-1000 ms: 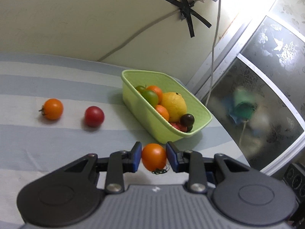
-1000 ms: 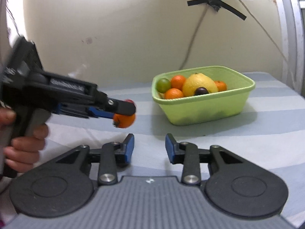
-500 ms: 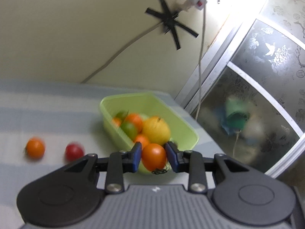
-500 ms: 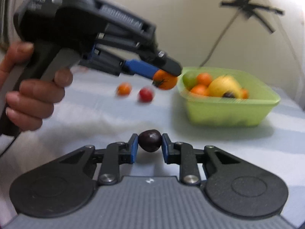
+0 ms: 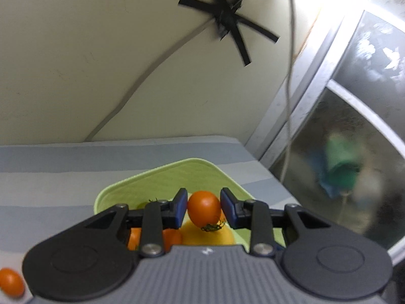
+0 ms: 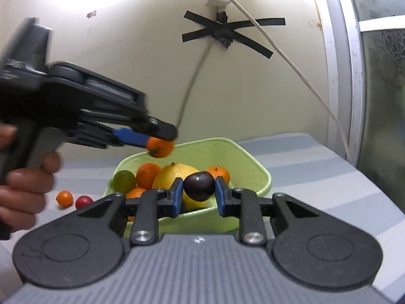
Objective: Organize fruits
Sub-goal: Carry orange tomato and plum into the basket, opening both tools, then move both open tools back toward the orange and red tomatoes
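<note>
In the left wrist view, the left gripper (image 5: 204, 211) sits low in the centre of the frame with both blue pads pressed against an orange tomato (image 5: 204, 212). The tomato is slightly egg-shaped; its long axis runs nearly upright with a small tilt, and its green stem end points downward and a little to the right. It hangs above the green basket (image 5: 162, 177), whose far rim curves across the middle of the frame. Under the fingers, parts of a yellow lemon (image 5: 207, 236) and some orange fruits show inside the basket. Another orange tomato (image 5: 10, 282) lies at the lower left edge on the striped cloth (image 5: 63, 172).

In the right wrist view, the right gripper (image 6: 198, 197) is closed on a dark plum (image 6: 199, 186), held at centre frame in front of the basket's near wall. Its jaws have just been opening slightly, yet the plum is gripped between the pads. The plum is almost round, so I cannot tell its axis. The left gripper reaches in from the left, a hand (image 6: 24, 192) around its handle, holding the tomato over the basket's left rim. Two small fruits, one orange (image 6: 64, 198) and one red (image 6: 84, 202), rest on the cloth left of the basket. Black tape (image 6: 225, 34) crosses on the wall in the upper part.
</note>
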Demonstrator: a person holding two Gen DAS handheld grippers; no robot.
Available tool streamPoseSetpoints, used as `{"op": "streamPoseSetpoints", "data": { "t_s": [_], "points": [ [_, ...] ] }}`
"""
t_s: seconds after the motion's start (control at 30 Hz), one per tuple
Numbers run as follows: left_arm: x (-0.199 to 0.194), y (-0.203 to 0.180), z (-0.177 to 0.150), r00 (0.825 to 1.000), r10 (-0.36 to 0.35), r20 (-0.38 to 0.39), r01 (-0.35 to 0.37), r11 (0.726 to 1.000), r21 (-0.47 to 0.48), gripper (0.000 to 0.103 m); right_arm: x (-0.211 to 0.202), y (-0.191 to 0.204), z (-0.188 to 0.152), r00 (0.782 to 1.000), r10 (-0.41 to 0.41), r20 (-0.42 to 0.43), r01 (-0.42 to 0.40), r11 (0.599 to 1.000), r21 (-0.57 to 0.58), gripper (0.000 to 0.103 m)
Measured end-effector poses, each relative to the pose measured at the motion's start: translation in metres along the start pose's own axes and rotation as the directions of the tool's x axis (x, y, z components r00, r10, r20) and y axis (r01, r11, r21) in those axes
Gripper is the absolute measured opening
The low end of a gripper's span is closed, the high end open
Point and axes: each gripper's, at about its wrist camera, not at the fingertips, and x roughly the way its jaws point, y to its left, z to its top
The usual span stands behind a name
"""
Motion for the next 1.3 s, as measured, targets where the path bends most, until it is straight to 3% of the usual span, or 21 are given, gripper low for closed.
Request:
{"op": "streamPoseSetpoints", "data": {
  "t_s": [0.03, 0.07, 0.1, 0.17, 0.33, 0.53, 0.73, 0.87, 1.0, 1.07, 1.2, 1.3],
  "points": [
    [0.007, 0.0, 0.0, 1.0, 0.009, -0.009, -0.009, 1.0, 0.001, 0.029, -0.004, 0.001, 0.002, 1.0, -0.009, 0.007, 0.009, 1.0, -0.009, 0.041],
    [0.012, 0.0, 0.0, 1.0, 0.014, -0.017, -0.014, 1.0, 0.002, 0.03, -0.003, 0.002, 0.001, 0.999, -0.025, 0.021, 0.025, 0.999, -0.02, 0.055],
    [0.016, 0.0, 0.0, 1.0, 0.015, -0.02, -0.015, 1.0, 0.002, 0.033, -0.004, 0.003, 0.0, 0.998, -0.048, 0.039, 0.049, 0.998, -0.036, 0.056],
    [0.019, -0.001, -0.002, 1.0, 0.014, -0.025, -0.014, 1.0, 0.002, 0.038, -0.006, 0.005, 0.0, 0.996, -0.067, 0.066, 0.071, 0.996, -0.06, 0.056],
    [0.001, -0.002, -0.002, 1.0, 0.004, 0.008, -0.004, 1.0, 0.017, 0.039, -0.011, -0.003, 0.002, 0.992, -0.072, 0.104, 0.076, 0.996, -0.038, 0.056],
    [-0.075, 0.028, -0.006, 0.992, -0.018, 0.125, 0.021, 0.999, -0.028, 0.041, -0.017, -0.012, 0.003, 0.983, -0.111, 0.144, 0.11, 0.994, 0.017, 0.055],
    [-0.146, 0.096, -0.037, 0.974, 0.098, 0.204, -0.073, 0.99, -0.124, 0.041, -0.026, -0.003, -0.001, 0.977, -0.094, 0.191, 0.098, 0.995, -0.01, 0.054],
    [-0.159, 0.137, -0.062, 0.973, 0.164, 0.165, -0.131, 0.973, -0.192, 0.041, -0.037, 0.018, 0.0, 0.983, 0.023, 0.185, -0.015, 0.999, -0.043, 0.053],
    [-0.147, 0.164, -0.075, 0.982, 0.158, 0.105, -0.126, 0.957, -0.262, 0.041, -0.04, 0.066, -0.002, 0.971, 0.225, 0.08, -0.217, 0.97, -0.106, 0.053],
    [-0.137, 0.169, -0.077, 0.984, 0.156, 0.09, -0.127, 0.955, -0.268, 0.044, -0.033, 0.096, -0.005, 0.964, 0.266, 0.007, -0.262, 0.951, -0.164, 0.053],
    [-0.122, 0.172, -0.073, 0.989, 0.123, 0.083, -0.094, 0.953, -0.288, 0.052, -0.001, 0.145, -0.012, 0.969, 0.224, -0.099, -0.244, 0.926, -0.288, 0.053],
    [-0.113, 0.172, -0.071, 0.991, 0.103, 0.084, -0.076, 0.958, -0.277, 0.052, 0.026, 0.156, -0.01, 0.973, 0.175, -0.152, -0.212, 0.937, -0.278, 0.053]
  ]
}}
